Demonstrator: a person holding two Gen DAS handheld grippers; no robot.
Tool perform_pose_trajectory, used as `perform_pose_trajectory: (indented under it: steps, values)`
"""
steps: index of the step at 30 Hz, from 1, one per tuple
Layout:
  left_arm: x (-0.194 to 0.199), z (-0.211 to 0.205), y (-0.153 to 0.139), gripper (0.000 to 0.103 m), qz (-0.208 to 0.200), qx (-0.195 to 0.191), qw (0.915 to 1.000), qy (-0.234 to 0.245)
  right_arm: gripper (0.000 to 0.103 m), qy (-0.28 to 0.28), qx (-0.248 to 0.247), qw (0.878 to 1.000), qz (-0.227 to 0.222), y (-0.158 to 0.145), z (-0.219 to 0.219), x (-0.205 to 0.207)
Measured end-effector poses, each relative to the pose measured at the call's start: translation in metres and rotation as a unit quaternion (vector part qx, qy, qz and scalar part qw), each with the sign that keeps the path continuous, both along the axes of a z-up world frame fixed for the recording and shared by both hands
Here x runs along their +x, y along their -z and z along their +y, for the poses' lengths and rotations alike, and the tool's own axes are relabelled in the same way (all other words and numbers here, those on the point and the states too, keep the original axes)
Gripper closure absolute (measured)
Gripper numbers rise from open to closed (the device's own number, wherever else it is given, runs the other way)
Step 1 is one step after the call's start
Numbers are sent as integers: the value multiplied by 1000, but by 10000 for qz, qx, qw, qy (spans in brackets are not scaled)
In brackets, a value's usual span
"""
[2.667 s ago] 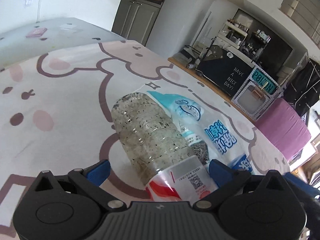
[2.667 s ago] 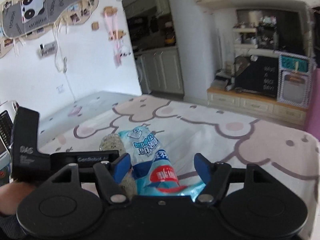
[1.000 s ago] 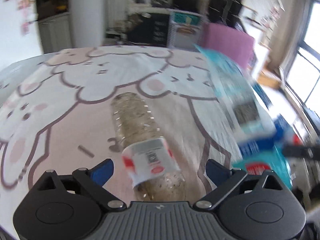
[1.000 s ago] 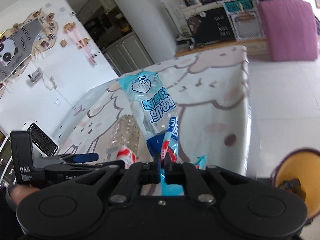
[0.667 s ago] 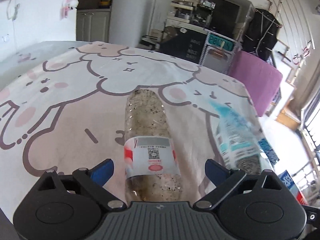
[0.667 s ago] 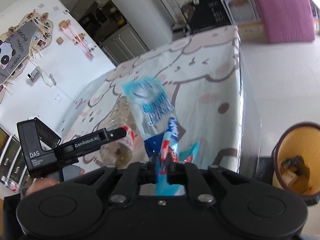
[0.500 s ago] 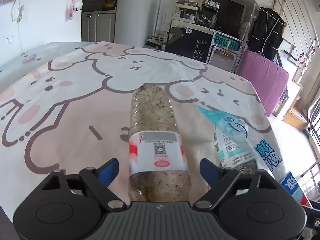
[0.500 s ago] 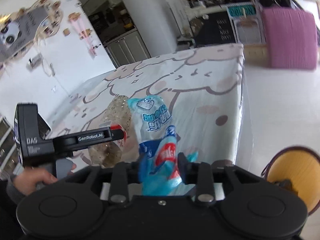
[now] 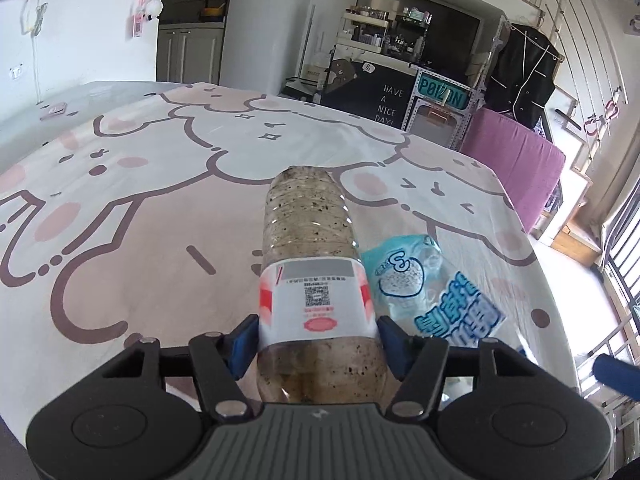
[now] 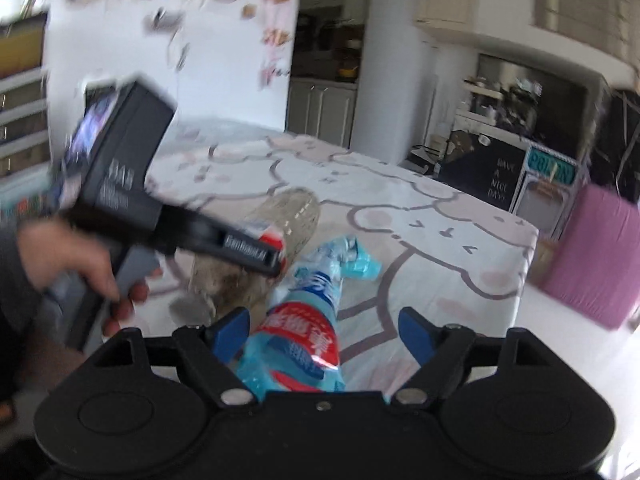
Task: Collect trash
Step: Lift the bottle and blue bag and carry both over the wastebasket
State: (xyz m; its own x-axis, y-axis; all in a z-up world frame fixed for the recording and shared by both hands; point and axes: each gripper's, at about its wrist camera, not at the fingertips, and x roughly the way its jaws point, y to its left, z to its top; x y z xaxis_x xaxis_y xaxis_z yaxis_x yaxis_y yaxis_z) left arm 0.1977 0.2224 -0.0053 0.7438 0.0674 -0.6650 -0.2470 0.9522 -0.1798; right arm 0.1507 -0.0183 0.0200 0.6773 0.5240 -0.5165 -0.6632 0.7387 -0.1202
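We see left wrist view low over table [image 9: 120,208], facing along it toward far cabinets at 12 o'clock; bottle [image 9: 316,264] close, filling centre toward 6. Our right wrist view sits just beside it, to its right, same heading, blurred, close over blue wrapper [image 10: 304,344] at 6. Left gripper [image 10: 276,264] and holding hand [image 10: 80,264] at 9 there. We find both views sharing bottle, wrapper, cartoon tablecloth, chalkboard sign [image 9: 390,106] at 1, purple cushion [image 10: 600,264] at 3.

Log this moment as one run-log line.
left tool: closing around plastic bottle | right tool: opening, blue wrapper between pads, released | both on tablecloth
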Motion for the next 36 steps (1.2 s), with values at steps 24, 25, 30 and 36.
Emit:
perform_pose_trajectory:
  steps: [24, 25, 30, 36]
  values:
    - [-37, 4, -11, 42, -387, 26, 9991, -143, 93, 369, 0, 9986, 379, 24, 15, 29]
    - [-40, 2, -15, 42, -436, 35, 9989, -141, 94, 422, 68, 9984, 382, 22, 11, 29]
    - [-48, -10, -30, 42, -613, 80, 9981, -59, 94, 614, 404, 9969, 293, 4, -11, 29]
    - [-56, -35, -45, 42, -749, 125, 9971, 114, 94, 837, 746, 9934, 221, -14, -42, 21]
